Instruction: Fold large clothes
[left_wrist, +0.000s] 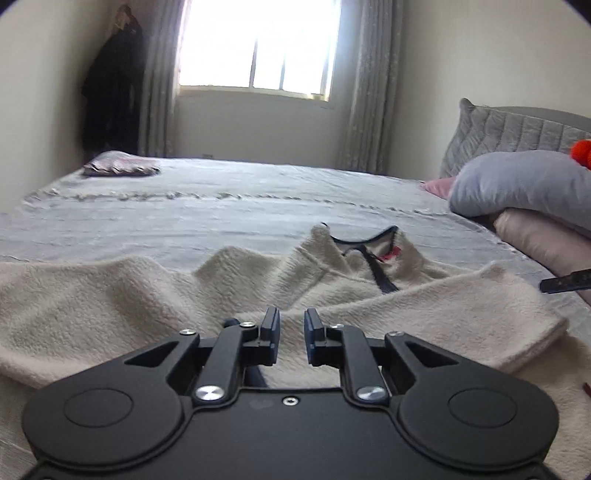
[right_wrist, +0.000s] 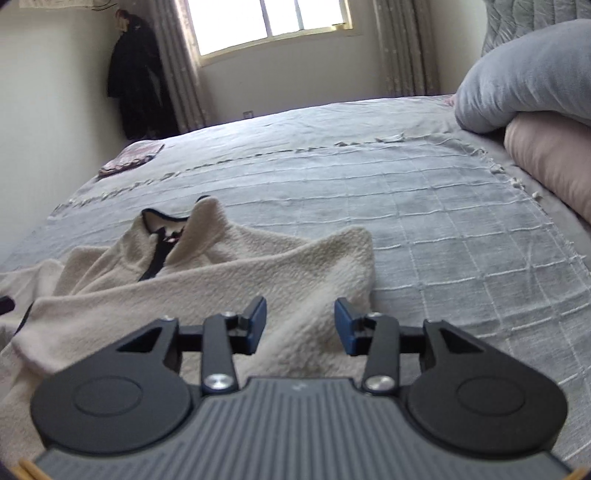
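Cream fleece (left_wrist: 110, 317) is spread across the near part of the bed (left_wrist: 221, 214), collar (left_wrist: 354, 247) and dark zip pointing to the far side, one sleeve (right_wrist: 321, 258) thrown across the body toward the right. Left gripper (left_wrist: 291, 325) is seen low over the fleece, jaws only narrowly apart, nothing clamped between them as far as can be told. Right gripper (right_wrist: 300, 314) sits over the right sleeve end, jaws clearly apart, cloth below the gap but not pinched. Judged: a sleeve fold is in hand and no grip is held at the moment. To do it well, each edge should be pinched in a single layer only, at the cuff or hem, not in the bulk of the pile. Fleece is thick and springy, so a deep bite and a firm close are advised; shallow pinches are likely to slip. Both grips should be lifted together and the sleeve laid straight along the body line, kept taut so no ridge is trapped. The raised folds in the middle (left_wrist: 236, 262) should be flattened first. Pillows (left_wrist: 517, 184) at the right are well clear.
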